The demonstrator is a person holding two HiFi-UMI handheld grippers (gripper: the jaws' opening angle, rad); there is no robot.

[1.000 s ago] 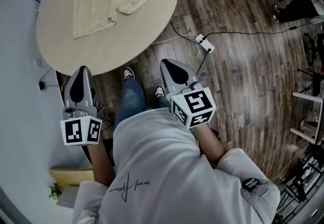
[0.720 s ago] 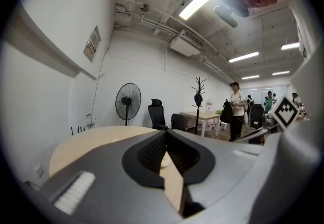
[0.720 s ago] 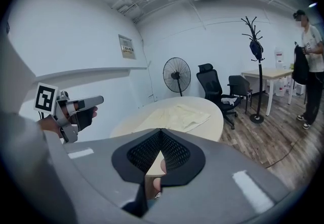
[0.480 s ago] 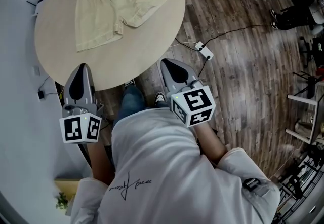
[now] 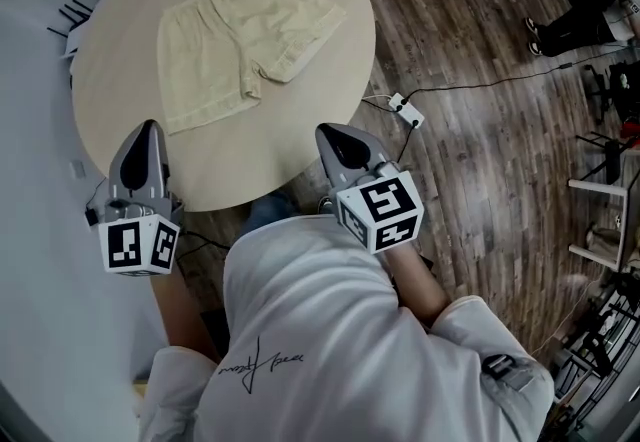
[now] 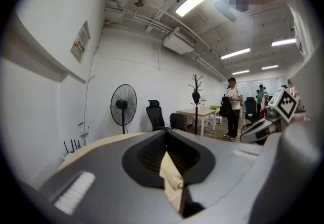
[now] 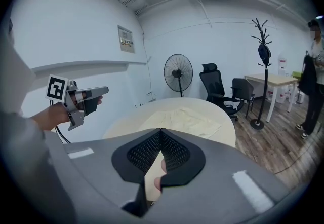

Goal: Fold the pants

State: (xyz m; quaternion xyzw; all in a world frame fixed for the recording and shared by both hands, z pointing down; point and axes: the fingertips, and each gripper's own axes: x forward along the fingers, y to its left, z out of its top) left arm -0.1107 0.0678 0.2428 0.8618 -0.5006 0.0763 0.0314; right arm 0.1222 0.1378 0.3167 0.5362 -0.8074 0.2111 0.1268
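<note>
Pale yellow pants (image 5: 240, 40), short in the leg, are lying spread flat on the round desk (image 5: 310, 135), filling the far-left half of the top in the head view and sitting well in from the near rim. The cloth is reaching from about 8 o'clock to 2 o'clock across the desk. Two lobes are parting at a notch that is facing the near edge at roughly 5 o'clock. The fabric is looking soft and lightly rumpled, with a stitched hem showing on the right lobe; which edge is the waistband cannot be told for sure. The left claw (image 5: 148, 128) is hovering at the desk's near-left rim with its jaws pressed together and nothing between them. Only a sliver of desk and pale cloth is showing past the tips in the left gripper view. From it the pants are lying at about 1 o'clock, with the near-left corner of the cloth just beside the tip in the picture. The right claw (image 5: 327, 133) is likewise pinched shut and empty, hanging over the near-right rim, and the pants are lying at about 11 o'clock from it. The left hand is judged the nearer to the cloth. No fold is showing yet, so the task is judged to be at its very start. Both claws would need spreading before either could take an edge.
</note>
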